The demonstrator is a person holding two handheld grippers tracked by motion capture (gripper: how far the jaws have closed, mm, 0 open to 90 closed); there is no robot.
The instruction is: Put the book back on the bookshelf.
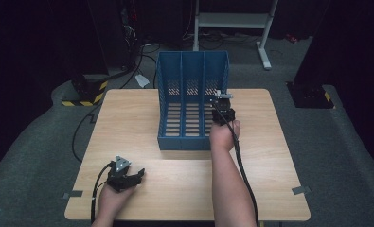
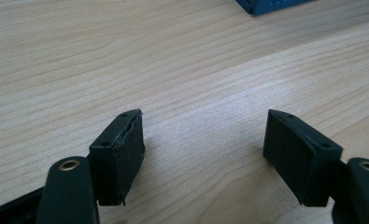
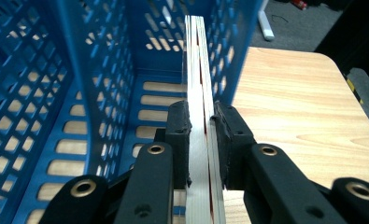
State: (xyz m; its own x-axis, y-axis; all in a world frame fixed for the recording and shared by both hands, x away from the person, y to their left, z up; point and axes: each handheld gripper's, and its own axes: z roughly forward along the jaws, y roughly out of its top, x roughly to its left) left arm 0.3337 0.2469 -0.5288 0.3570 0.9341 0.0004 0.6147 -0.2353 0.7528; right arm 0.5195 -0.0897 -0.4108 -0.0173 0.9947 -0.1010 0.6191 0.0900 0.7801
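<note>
Right hand-held gripper [image 3: 202, 120]: clamped on the near edge of a thin pale book [image 3: 196, 65] (edge-on view, so possibly a folder instead). Stands upright in the rightmost bay of the blue rack [image 3: 93, 70], close to the outer wall.

Left hand-held gripper [image 2: 203, 119]: open, empty, low over the worktop [image 2: 126, 56], well apart from the rack.

Hazards:
- Slip. Grips only a narrow strip near one edge; expect rotation or dropping under the book's own weight.
- Snag. Watch for a corner catching in the wall perforations or floor slots on tilting.
- Topple. Expect leaning or falling flat in the wide bay on early release.
- Rack shift. Avoid pushing sideways: unbraced by the left hand-held gripper, free to slide.
</note>
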